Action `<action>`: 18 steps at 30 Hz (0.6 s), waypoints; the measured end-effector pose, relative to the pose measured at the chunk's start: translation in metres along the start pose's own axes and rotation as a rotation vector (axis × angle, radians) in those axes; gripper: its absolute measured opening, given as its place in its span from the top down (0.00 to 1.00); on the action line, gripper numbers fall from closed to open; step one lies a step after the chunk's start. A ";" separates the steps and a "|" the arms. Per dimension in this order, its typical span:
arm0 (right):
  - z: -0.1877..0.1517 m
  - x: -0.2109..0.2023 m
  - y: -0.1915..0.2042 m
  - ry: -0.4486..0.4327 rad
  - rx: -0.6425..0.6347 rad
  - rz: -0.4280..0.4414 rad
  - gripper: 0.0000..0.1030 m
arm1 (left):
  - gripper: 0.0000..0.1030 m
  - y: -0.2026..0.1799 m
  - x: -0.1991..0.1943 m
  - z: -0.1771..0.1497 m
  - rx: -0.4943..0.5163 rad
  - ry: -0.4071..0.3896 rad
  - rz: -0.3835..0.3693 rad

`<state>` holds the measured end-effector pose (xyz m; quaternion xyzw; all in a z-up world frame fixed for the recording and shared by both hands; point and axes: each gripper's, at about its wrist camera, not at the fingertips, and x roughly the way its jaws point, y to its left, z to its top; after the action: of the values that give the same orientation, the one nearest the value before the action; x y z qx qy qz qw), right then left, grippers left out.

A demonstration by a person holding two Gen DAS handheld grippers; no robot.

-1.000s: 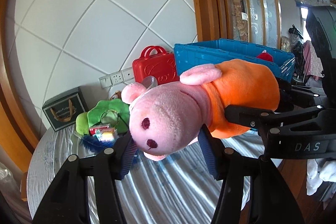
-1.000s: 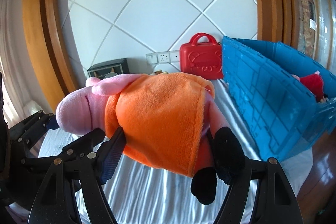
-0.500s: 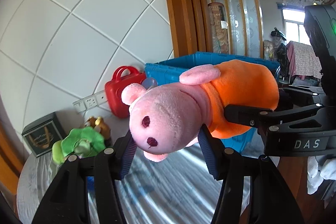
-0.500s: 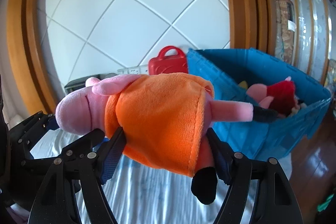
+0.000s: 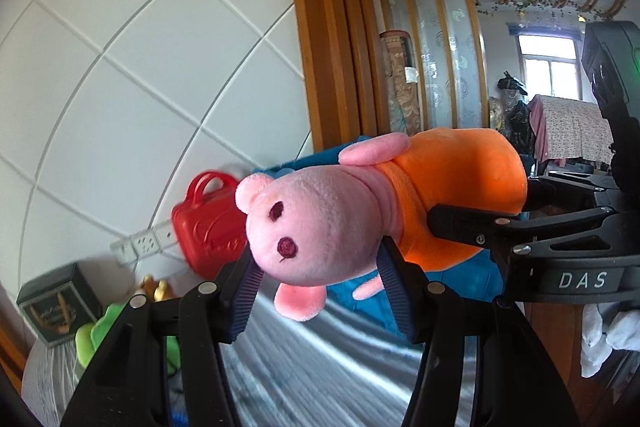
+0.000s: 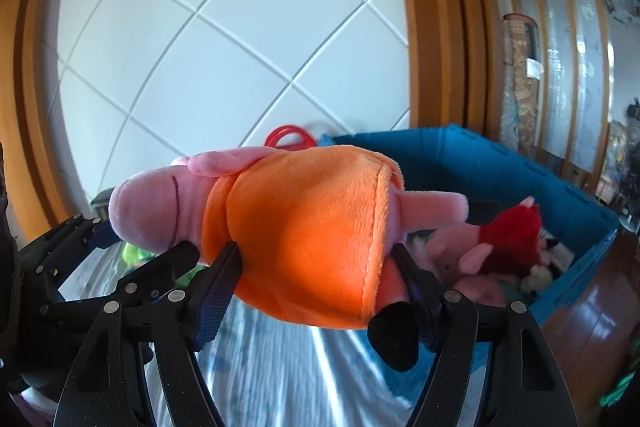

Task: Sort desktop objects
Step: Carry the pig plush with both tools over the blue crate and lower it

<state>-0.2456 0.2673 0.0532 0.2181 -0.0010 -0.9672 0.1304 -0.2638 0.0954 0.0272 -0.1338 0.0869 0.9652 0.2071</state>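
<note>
A: Soft pink pig plush in an orange dress (image 5: pixel 360 223) is held level above the striped table (image 5: pixel 320 367), long axis crosswise. Left gripper (image 5: pixel 316 291) jaws clamp its head, right gripper (image 6: pixel 316 291) jaws clamp its dress.

B: Blue plastic crate (image 6: pixel 520 167) lies past the pig's feet, nearer the right hand. Only the right view shows plush toys (image 6: pixel 500 247) inside.

Both wrist fisheyes look along their fingers, close on the shared pink plush pig in orange dress (image 5: pixel 360 211) (image 6: pixel 288 239), filling centre frame.
</note>
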 end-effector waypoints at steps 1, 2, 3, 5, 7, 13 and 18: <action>0.005 -0.001 -0.007 -0.010 0.004 -0.008 0.29 | 0.46 -0.005 0.005 0.007 0.009 -0.010 -0.007; 0.009 -0.003 -0.015 -0.021 0.007 -0.019 0.29 | 0.46 -0.010 0.010 0.013 0.015 -0.015 -0.015; 0.012 -0.004 -0.024 -0.030 0.012 -0.027 0.29 | 0.46 -0.014 0.014 0.019 0.020 -0.021 -0.022; 0.018 -0.006 -0.040 -0.038 0.024 -0.040 0.29 | 0.46 -0.026 0.025 0.030 0.027 -0.024 -0.041; 0.022 -0.007 -0.057 -0.039 0.028 -0.047 0.29 | 0.46 -0.040 0.036 0.037 0.031 -0.024 -0.048; 0.029 -0.004 -0.122 -0.021 0.013 -0.047 0.29 | 0.46 -0.098 0.079 0.059 0.024 -0.013 -0.047; 0.034 0.006 -0.187 0.019 -0.012 -0.006 0.29 | 0.46 -0.150 0.116 0.069 -0.020 0.027 -0.014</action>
<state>-0.3124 0.4442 0.0700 0.2263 0.0067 -0.9655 0.1290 -0.3171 0.2897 0.0419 -0.1497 0.0792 0.9627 0.2112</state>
